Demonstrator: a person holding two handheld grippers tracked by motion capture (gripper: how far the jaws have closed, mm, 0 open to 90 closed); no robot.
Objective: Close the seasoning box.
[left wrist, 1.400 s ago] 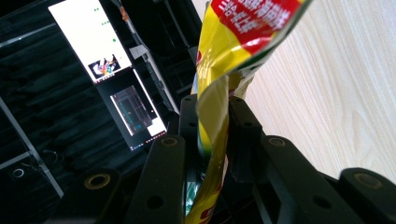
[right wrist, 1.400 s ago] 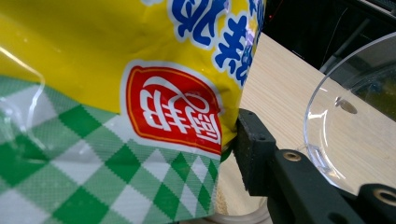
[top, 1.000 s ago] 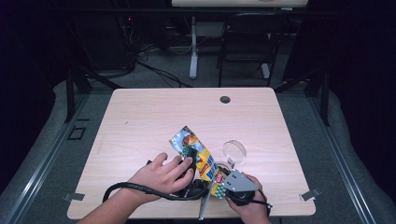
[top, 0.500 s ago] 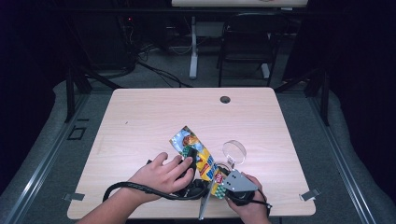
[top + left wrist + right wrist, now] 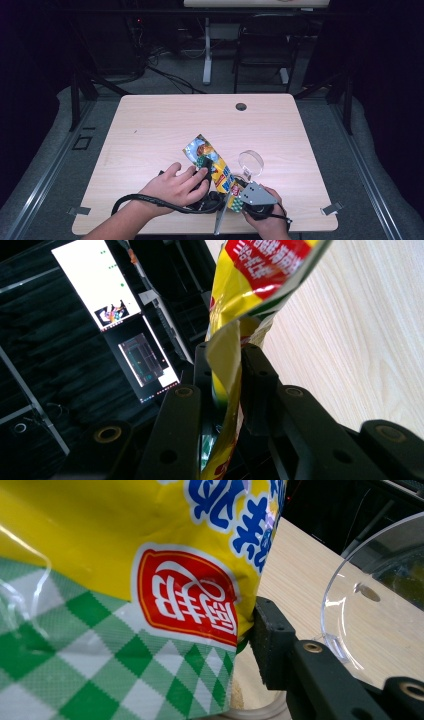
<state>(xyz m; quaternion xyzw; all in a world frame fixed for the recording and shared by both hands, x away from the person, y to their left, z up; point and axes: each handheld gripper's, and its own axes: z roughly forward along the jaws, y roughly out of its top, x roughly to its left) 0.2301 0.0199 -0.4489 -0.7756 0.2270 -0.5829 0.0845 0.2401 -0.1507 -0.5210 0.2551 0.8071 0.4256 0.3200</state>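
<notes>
A colourful snack bag, yellow with a red logo and green checks, stands near the table's front edge between both hands. My left gripper is shut on a folded yellow edge of the bag. In the high view the left gripper sits under the person's left hand at the bag's left side. My right gripper holds the bag's lower right corner. In the right gripper view one black finger presses the bag; the other is hidden behind the bag. A clear plastic bowl stands just right of the bag.
The wooden table has a round cable hole at its far edge. A black cable loops by the front edge under the left forearm. Lit screens show beyond the table. The bowl's rim is close to the right gripper.
</notes>
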